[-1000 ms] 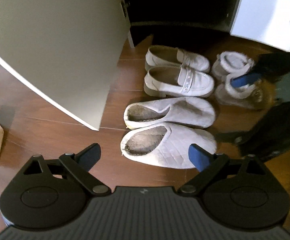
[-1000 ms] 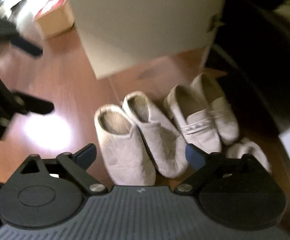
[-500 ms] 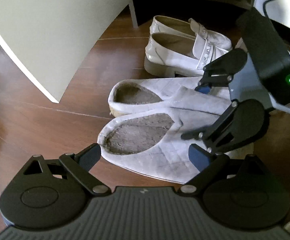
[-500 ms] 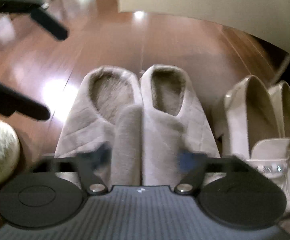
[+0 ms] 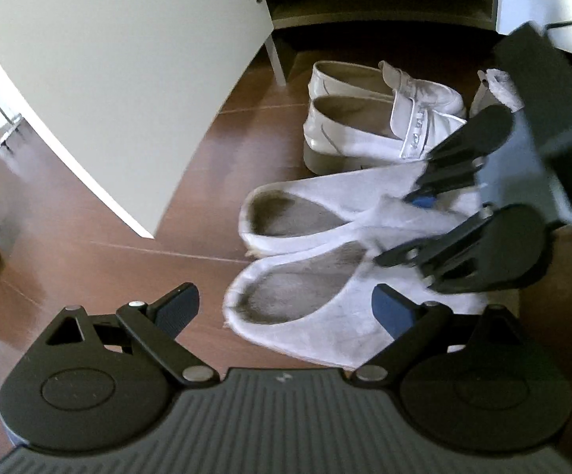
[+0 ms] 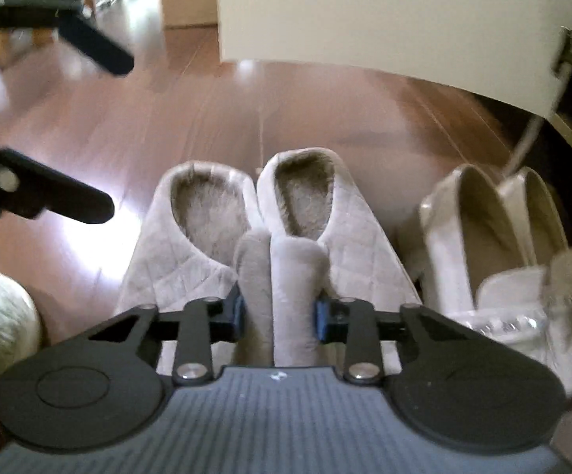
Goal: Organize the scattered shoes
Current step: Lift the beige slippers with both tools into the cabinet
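Since a second ago both grippers have dropped close to the floor and the right one has gone from wide apart to pinching the slippers. Left wrist view: the left gripper (image 5: 286,308) hovers with its jaws wide and nothing between them, just above the nearer slipper of the grey quilted slippers (image 5: 317,276), which lie side by side on the wooden floor (image 5: 88,237). The white loafers (image 5: 372,126) sit paired beyond them, before the open cabinet door (image 5: 120,79). The right gripper (image 5: 408,225) reaches in from the right over the slippers' uppers. Right wrist view: the right gripper (image 6: 278,314) is closing, its jaws narrow, pads pressing the slippers' (image 6: 270,237) two adjoining inner edges together. Loafers (image 6: 495,245) lie to the right.
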Demonstrator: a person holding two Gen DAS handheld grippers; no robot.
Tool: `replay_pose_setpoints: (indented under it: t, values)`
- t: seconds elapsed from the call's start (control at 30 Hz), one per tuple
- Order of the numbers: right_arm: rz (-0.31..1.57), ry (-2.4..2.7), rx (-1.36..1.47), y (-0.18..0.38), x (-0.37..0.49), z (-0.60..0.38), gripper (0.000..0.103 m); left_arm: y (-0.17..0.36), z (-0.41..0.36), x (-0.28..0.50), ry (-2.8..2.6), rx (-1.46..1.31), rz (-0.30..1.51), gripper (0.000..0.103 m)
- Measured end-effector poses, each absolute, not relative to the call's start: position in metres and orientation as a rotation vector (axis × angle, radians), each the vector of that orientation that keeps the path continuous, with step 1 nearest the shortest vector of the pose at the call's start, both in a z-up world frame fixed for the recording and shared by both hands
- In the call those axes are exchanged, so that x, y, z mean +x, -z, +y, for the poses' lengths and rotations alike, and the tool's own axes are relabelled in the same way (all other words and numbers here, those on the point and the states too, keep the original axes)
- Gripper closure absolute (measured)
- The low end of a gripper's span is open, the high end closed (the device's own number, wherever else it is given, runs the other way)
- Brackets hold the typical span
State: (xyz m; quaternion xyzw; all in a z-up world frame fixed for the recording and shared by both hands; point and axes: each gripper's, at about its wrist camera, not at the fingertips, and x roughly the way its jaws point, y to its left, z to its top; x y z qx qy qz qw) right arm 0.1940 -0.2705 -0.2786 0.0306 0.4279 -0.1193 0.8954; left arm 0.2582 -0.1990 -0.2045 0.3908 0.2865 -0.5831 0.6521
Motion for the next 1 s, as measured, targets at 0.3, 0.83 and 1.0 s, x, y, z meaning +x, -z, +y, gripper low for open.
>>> replay_pose_setpoints:
  t: [0.3, 0.83, 1.0]
  values:
    - [0.756, 0.501, 0.196, 0.190, 0.110, -0.306, 0.076, 0.164, -0.234, 0.264, 1.455, 0.774, 0.617, 0.007]
    - [0.243, 1.503, 0.679, 0.141, 0.103, -0.528, 0.074, 0.181, -0.340, 0.212, 1.658, 0.793, 0.373, 0.007]
    - [0.349, 1.515, 0.699, 0.168, 0.112, -0.576, 0.043, 0.194, -0.374, 0.201, 1.685, 0.872, 0.316, 0.007]
